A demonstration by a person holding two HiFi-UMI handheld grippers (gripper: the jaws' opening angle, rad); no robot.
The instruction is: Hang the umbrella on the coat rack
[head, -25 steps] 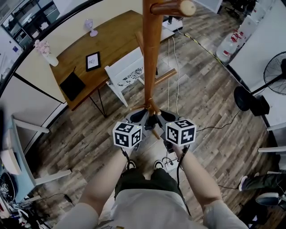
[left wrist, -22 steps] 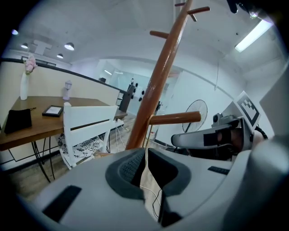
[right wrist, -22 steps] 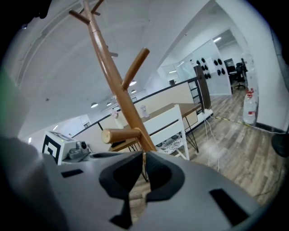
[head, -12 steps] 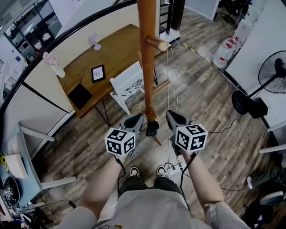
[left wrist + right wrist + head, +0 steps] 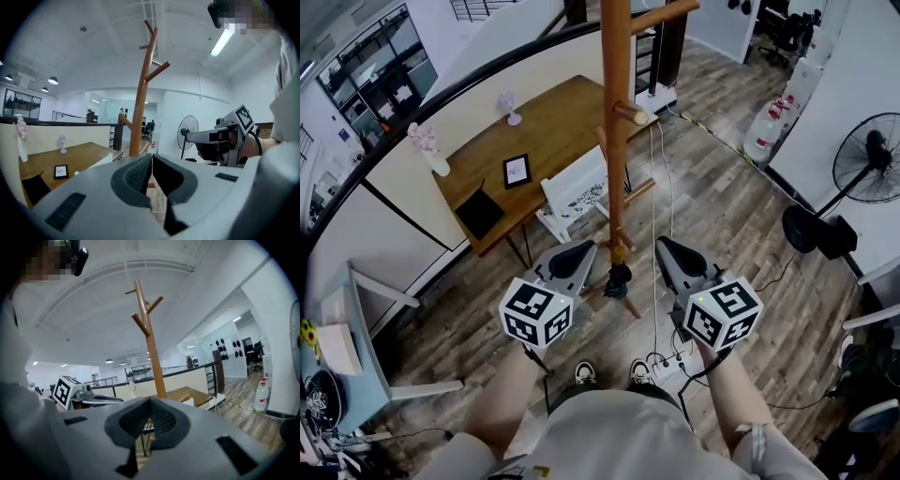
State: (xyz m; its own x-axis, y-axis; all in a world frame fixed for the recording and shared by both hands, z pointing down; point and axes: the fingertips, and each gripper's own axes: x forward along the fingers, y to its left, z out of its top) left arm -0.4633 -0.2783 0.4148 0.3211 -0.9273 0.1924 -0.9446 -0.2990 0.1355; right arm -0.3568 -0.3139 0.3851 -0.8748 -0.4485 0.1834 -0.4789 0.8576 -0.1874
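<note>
The wooden coat rack point(image 5: 616, 141) rises at the middle of the head view, with a short peg point(image 5: 633, 113) on its right. A small dark thing point(image 5: 619, 278) hangs against the pole low down; I cannot tell whether it is the umbrella. My left gripper point(image 5: 584, 249) is just left of the pole and my right gripper point(image 5: 666, 247) just right of it, both shut and empty. In the left gripper view the rack point(image 5: 140, 103) stands beyond the closed left gripper point(image 5: 151, 158). The right gripper view shows the rack point(image 5: 151, 348) past the closed right gripper point(image 5: 150, 401).
A wooden desk point(image 5: 546, 120) with a picture frame point(image 5: 517, 170) and a dark laptop point(image 5: 478, 214) stands behind the rack, with a white chair point(image 5: 577, 192) beside it. A floor fan point(image 5: 867, 164) and water bottles point(image 5: 769, 127) stand right. A power strip point(image 5: 667, 366) lies by my feet.
Both grippers have drawn back from the pole and spread apart. The view has lifted, showing more of the rack and desk. The dark thing stays by the pole.
</note>
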